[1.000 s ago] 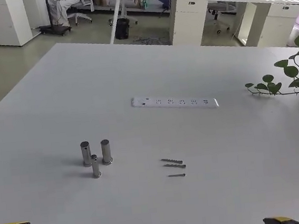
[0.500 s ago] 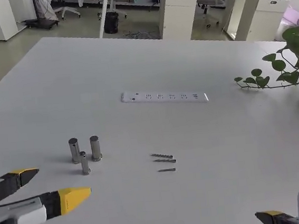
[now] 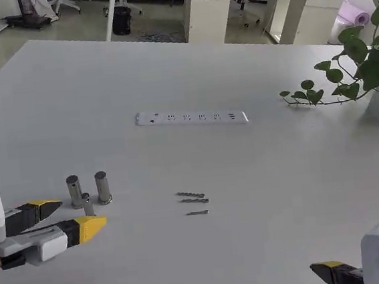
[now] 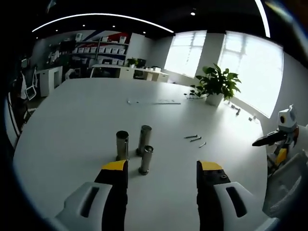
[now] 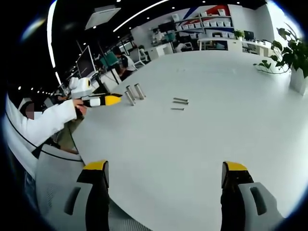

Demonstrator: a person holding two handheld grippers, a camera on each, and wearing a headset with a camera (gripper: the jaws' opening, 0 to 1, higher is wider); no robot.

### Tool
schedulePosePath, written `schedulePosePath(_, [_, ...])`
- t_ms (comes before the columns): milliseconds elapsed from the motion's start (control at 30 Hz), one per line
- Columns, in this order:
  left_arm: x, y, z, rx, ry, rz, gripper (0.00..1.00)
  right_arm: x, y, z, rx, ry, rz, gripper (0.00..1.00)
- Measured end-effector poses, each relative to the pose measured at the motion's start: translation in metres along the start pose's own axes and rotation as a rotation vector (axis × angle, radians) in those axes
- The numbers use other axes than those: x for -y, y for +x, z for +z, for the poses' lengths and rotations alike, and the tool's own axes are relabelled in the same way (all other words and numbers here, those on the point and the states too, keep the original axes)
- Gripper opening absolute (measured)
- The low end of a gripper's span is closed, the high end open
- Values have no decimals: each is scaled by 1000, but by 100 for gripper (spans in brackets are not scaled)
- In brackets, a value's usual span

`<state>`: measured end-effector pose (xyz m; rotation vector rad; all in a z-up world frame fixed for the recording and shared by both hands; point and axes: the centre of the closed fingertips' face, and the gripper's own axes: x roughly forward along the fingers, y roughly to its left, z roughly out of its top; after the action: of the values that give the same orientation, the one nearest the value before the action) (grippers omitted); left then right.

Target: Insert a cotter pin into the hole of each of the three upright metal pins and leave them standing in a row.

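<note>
Okay, left tool (image 4: 162, 166) and right tool (image 5: 163, 168) both gape empty. Your left one crowds the bunched metal pins (image 3: 102, 187); clip one and its neighbours likely topple.

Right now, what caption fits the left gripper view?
Open left tool faces three upright metal pins clustered on the white table, three cotter pins lying loose beyond.

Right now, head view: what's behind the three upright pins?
Bare white table, then a white power strip farther back and to the right. The three upright pins cover only a sliver of tabletop directly behind them.
</note>
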<state>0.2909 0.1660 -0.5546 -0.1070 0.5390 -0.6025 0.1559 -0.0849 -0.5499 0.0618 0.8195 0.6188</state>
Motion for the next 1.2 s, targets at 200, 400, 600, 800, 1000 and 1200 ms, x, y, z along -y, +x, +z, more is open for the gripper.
schedulePosePath(200, [-9, 19, -8, -26, 7, 42, 43, 2, -1, -3, -16, -4, -9, 96])
schedulePosePath(400, [-18, 26, -10, -30, 4, 84, 33, 3, -1, -5, -19, 1, -14, 95])
schedulePosePath(600, [-26, 28, -6, -19, 45, 121, 18, 2, -1, -6, -22, 5, -12, 94])
schedulePosePath(800, [-22, 30, -4, -10, 72, 107, 9, 2, -1, -5, -18, 5, -10, 94])
schedulePosePath(1000, [-22, 30, -3, -12, 108, 133, 7, 0, -1, -3, -11, 1, -7, 93])
schedulePosePath(1200, [-23, 26, -5, -24, 112, 205, 7, -2, -1, -3, -4, -7, -1, 92])
